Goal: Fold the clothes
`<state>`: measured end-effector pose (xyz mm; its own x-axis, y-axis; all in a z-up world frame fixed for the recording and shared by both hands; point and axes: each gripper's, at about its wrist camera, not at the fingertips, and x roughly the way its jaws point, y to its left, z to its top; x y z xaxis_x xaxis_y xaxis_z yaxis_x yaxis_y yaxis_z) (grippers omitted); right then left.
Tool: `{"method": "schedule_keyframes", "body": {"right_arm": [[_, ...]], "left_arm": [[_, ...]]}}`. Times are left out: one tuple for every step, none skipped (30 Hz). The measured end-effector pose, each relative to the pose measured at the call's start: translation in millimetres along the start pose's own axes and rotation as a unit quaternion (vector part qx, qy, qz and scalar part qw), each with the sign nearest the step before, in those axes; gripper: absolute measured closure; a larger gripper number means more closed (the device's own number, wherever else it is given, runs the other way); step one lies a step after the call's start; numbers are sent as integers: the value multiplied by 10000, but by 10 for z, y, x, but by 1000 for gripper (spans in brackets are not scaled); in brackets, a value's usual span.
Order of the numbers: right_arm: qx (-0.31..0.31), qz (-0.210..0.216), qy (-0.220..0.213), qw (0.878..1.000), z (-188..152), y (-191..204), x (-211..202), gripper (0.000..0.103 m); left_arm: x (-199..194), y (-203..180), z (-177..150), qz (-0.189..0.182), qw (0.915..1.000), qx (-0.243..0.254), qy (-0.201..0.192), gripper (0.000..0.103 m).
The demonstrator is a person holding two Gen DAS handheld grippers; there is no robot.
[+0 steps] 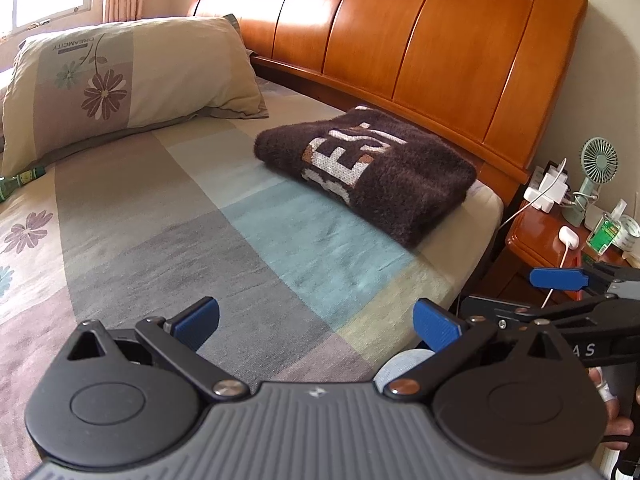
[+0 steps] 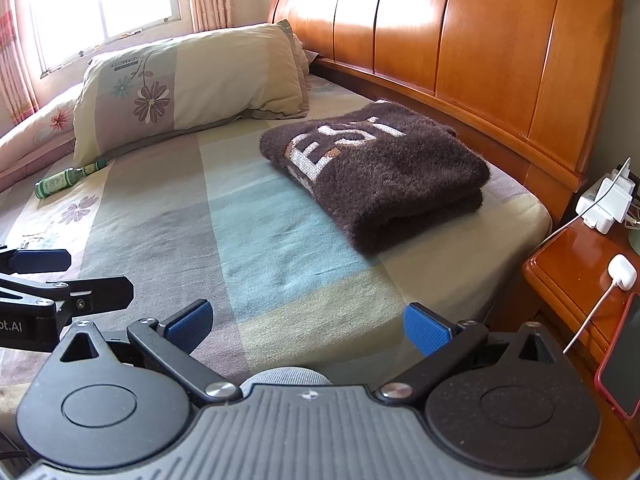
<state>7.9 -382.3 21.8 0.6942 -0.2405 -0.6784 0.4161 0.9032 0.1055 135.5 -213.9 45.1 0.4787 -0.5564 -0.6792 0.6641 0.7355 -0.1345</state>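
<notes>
A wide bed [image 1: 168, 240] under a patchwork sheet fills both wrist views, backed by a polished wooden headboard [image 1: 420, 40], with a flowered pillow [image 1: 132, 76] at its far side near the window. The task's garment, a fuzzy dark-brown sweater [image 1: 372, 168] with pale block lettering, lies on the bed close to the headboard and near the mattress corner, already folded into a compact, layered rectangle. Beside the bed stands a nightstand [image 2: 576, 272] carrying chargers, a small fan [image 1: 596, 164] and an earbud case [image 2: 622, 272]; a green bottle [image 2: 64, 178] lies on the sheet near the pillow. The left gripper [image 1: 316, 320] and the right gripper [image 2: 308, 320] hover side by side above the near edge of the bed, well apart from the sweater, each with its blue pads spread wide and nothing between them. Judged from how the sweater lies, the folding of this piece looks finished and the work sits at its end, or between garments. No other clothing shows in either view, so a next move would call either for fetching another item from outside the frame, or for a light touch to square the sweater's edges.
</notes>
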Motion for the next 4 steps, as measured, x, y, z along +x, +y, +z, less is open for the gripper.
{"method": "schedule_keyframes", "body": {"right_arm": [[6, -2, 4, 10000, 3, -2, 4, 0], [13, -4, 8, 10000, 6, -4, 7, 0], [20, -6, 12, 10000, 9, -5, 11, 0], [26, -9, 8, 10000, 8, -5, 13, 0]], "left_arm": [[1, -1, 4, -3, 10000, 1, -1, 1], [2, -3, 6, -4, 10000, 5, -1, 1], [2, -6, 6, -7, 10000, 14, 3, 1], [1, -10, 7, -10, 10000, 26, 4, 1]]}}
